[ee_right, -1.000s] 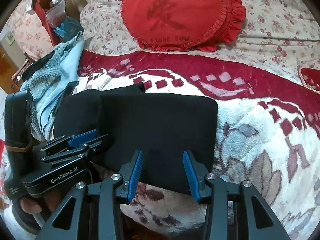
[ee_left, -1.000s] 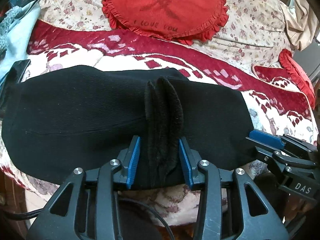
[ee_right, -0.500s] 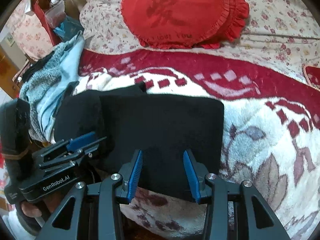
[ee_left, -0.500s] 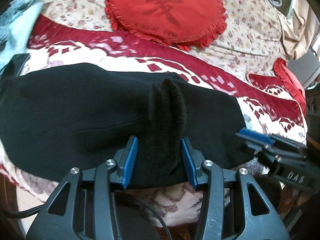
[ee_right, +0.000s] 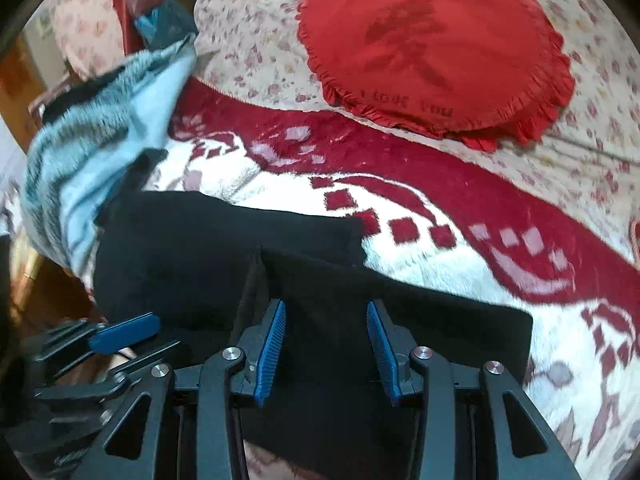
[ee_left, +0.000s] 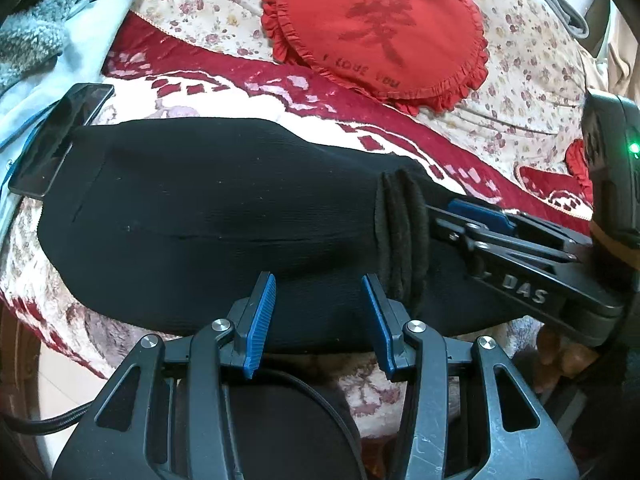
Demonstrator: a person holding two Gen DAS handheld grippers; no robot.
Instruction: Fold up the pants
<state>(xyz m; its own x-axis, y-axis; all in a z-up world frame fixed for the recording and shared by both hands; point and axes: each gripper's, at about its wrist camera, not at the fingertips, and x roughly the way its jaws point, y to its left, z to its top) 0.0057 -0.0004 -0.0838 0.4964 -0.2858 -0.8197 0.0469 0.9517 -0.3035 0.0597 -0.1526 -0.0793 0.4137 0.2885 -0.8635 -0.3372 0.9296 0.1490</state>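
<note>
With your left gripper [ee_left: 316, 316] gaping empty and your right gripper [ee_right: 326, 340] equally wide, holding nothing, the black pants [ee_left: 208, 216] lie folded below the red heart cushion [ee_left: 380, 32] (that bunched edge could spring open, unpinned).

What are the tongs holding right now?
Nothing. The left tongs and right tongs are both open, only straddling the black pants' near edge.

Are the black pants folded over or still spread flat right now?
Partly folded. In the right wrist view the pants show one layer lying over another with a stepped edge; the left wrist view shows a bunched ridge of fabric.
</note>
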